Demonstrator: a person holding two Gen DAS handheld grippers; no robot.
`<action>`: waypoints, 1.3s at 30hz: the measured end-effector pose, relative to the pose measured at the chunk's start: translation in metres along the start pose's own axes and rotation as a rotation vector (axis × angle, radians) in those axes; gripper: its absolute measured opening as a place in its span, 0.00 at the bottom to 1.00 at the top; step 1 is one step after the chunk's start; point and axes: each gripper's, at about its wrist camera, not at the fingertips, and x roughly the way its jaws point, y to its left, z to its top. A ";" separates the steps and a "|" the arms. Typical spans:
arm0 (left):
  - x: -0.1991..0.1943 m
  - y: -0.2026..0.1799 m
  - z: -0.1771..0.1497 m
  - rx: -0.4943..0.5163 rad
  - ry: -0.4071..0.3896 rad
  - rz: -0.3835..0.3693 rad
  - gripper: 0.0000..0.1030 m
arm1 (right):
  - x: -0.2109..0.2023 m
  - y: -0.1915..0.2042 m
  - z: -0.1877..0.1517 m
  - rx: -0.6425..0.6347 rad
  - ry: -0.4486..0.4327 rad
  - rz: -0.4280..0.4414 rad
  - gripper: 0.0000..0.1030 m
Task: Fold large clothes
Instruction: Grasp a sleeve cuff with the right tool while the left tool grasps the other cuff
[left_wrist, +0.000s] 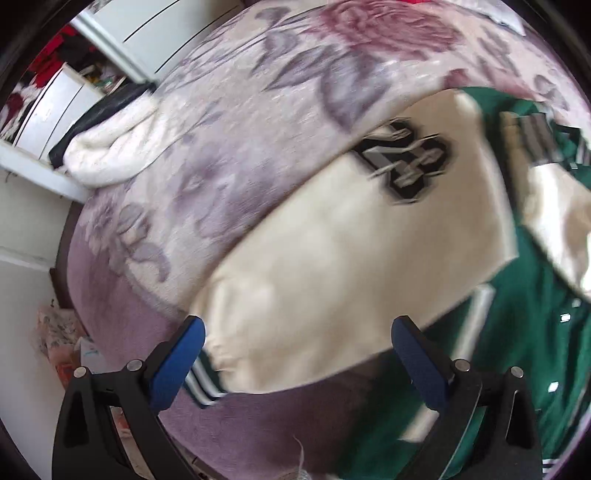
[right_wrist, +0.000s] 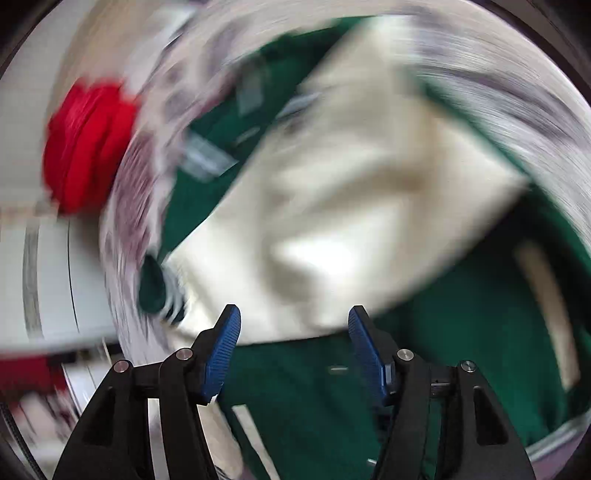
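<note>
While both my grippers hang spread and empty, the green-and-cream jacket (left_wrist: 369, 251) lies on the floral blanket (left_wrist: 229, 155) ahead of them.
Beyond my left gripper (left_wrist: 297, 332) a number patch (left_wrist: 404, 162) shows sharply on the cream sleeve; my right gripper (right_wrist: 294, 323) sees only blur, green body under its jaws, a red bundle (right_wrist: 88, 147) far left.

L tool (left_wrist: 297, 334) & R tool (right_wrist: 294, 325): both w/ jaws spread wide, nothing gripped.
</note>
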 end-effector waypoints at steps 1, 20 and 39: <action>-0.008 -0.016 0.007 0.020 -0.015 -0.012 1.00 | -0.012 -0.038 0.008 0.107 -0.020 0.028 0.61; -0.070 -0.473 0.122 0.712 -0.001 -0.372 1.00 | -0.030 -0.250 0.054 0.567 -0.064 0.456 0.43; -0.028 -0.546 0.142 0.925 0.080 -0.549 0.15 | -0.007 -0.242 0.043 0.549 -0.105 0.478 0.09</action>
